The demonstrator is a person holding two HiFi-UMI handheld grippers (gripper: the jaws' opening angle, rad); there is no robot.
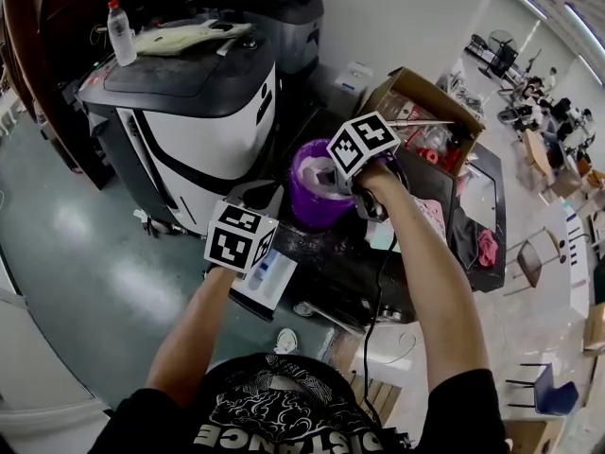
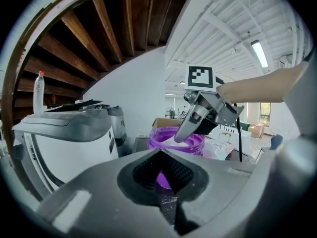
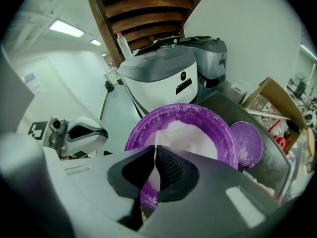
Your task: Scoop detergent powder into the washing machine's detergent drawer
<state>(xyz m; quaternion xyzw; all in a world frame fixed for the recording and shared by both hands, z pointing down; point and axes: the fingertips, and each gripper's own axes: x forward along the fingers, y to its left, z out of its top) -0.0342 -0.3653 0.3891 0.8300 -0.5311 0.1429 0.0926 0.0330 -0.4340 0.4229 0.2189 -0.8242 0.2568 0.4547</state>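
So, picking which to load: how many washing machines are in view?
2: a white-and-grey machine nearest the purple tub, a darker one behind it. Others may be hidden.

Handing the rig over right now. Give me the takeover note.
Left tool: shut, empty, above what looks like the drawer at the table edge.
Right tool: shut on the scoop, dipped into the powder in the purple tub; lid lies beside it.
Done: tub open, scoop gripped.
Left: lift a scoopful, tip it into the drawer.
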